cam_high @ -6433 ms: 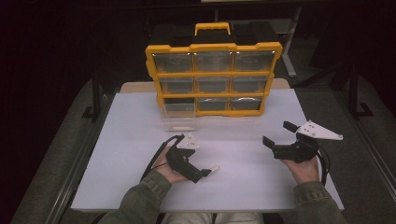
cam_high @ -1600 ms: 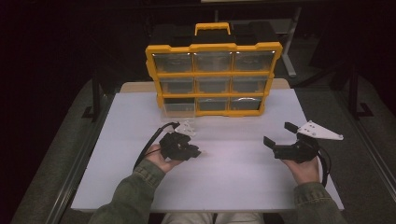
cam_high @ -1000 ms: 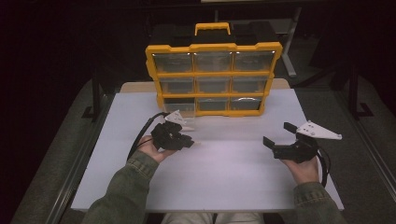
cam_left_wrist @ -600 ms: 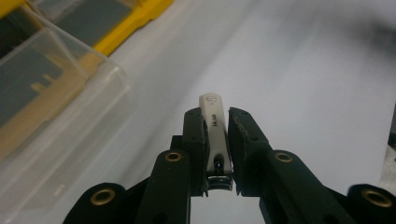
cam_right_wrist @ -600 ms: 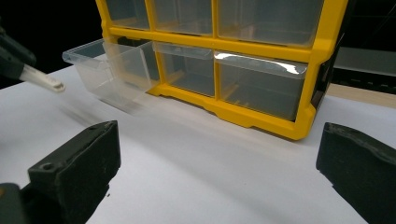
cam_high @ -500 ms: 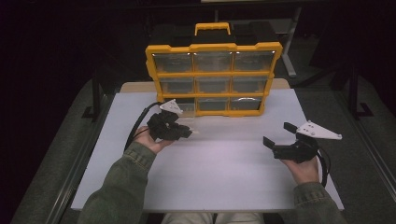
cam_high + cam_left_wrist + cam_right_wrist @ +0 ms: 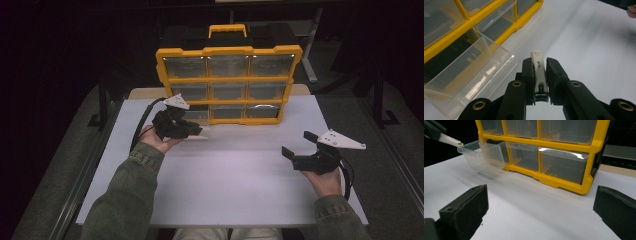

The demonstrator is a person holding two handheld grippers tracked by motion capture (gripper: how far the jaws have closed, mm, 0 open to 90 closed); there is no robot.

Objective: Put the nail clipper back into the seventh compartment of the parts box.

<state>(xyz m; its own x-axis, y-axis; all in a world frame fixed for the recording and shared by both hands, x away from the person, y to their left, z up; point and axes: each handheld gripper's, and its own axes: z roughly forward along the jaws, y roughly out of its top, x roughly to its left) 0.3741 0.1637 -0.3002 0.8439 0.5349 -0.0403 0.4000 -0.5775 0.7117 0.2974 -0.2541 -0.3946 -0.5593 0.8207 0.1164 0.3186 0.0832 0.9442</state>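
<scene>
A yellow organizer point(image 7: 227, 82) with clear drawers stands upright at the back of the white table point(image 7: 235, 175). Its bottom left drawer point(image 7: 471, 72) is pulled out, also visible as drawer point(image 7: 477, 153). My left gripper point(image 7: 540, 65) is shut on a white nail clipper point(image 7: 539, 72), held lengthwise between the jaws, just right of the drawer's open top. In the high view the left gripper point(image 7: 192, 131) hovers in front of that drawer. The clipper's tip point(image 7: 451, 140) pokes over the drawer's rim. My right gripper point(image 7: 295, 145) rests open at the table's right, nothing between its jaws.
The organizer's other drawers point(image 7: 227, 65) are closed. A yellow handle point(image 7: 227, 30) tops the case. Dark floor and metal table legs surround the table; bare white surface lies between the two hands.
The left hand has risen and moved back and left toward the pulled-out drawer, carrying the nail clipper. The right hand has stayed still.
</scene>
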